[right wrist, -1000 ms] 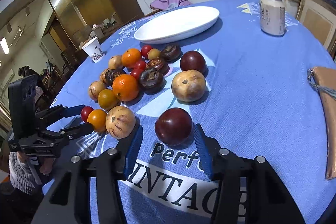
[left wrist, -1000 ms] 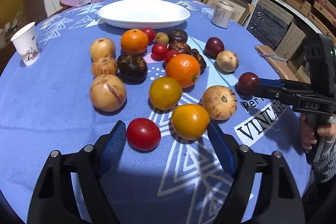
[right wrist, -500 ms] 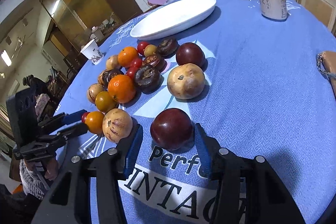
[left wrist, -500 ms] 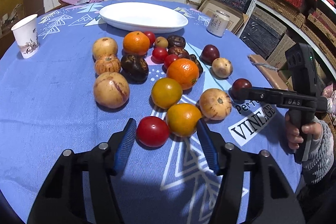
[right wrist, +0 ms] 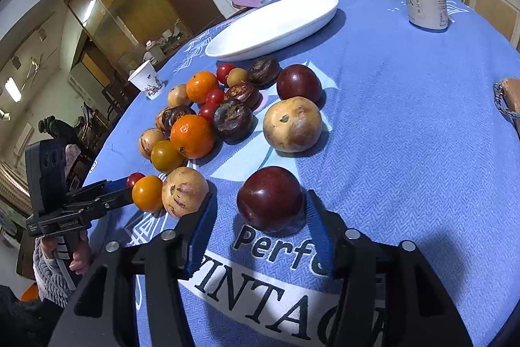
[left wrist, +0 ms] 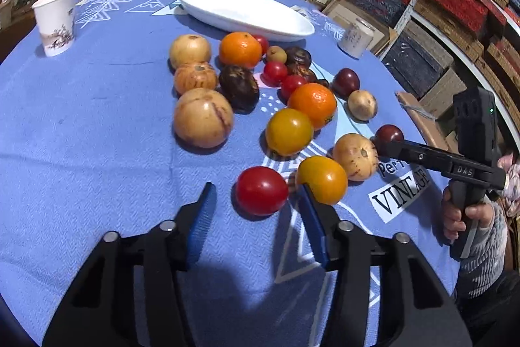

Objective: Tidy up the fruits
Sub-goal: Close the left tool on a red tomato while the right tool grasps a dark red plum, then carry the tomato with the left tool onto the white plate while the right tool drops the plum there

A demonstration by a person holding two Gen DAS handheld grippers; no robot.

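Several fruits lie on a blue tablecloth before a white oval plate (left wrist: 243, 12), which also shows in the right wrist view (right wrist: 276, 25). My left gripper (left wrist: 256, 204) is open around a red tomato (left wrist: 261, 194); its right finger (left wrist: 312, 226) sits between the tomato and a yellow-orange tomato (left wrist: 322, 179). My right gripper (right wrist: 258, 213) is open around a dark red plum (right wrist: 269, 199), with the right pad close to it. A speckled tan fruit (right wrist: 184, 192) lies just left of the right gripper's left finger.
A paper cup (left wrist: 57, 20) stands far left, a drink can (right wrist: 425, 0) far right. Oranges, dark brown fruits and tan fruits cluster mid-table (left wrist: 240, 86). A brown pouch (right wrist: 510, 100) lies at the right table edge. Shelves of boxes (left wrist: 455, 5) stand behind.
My left gripper has moved forward and narrowed its jaws around the red tomato. My right gripper has moved forward so the dark plum sits between its pads.
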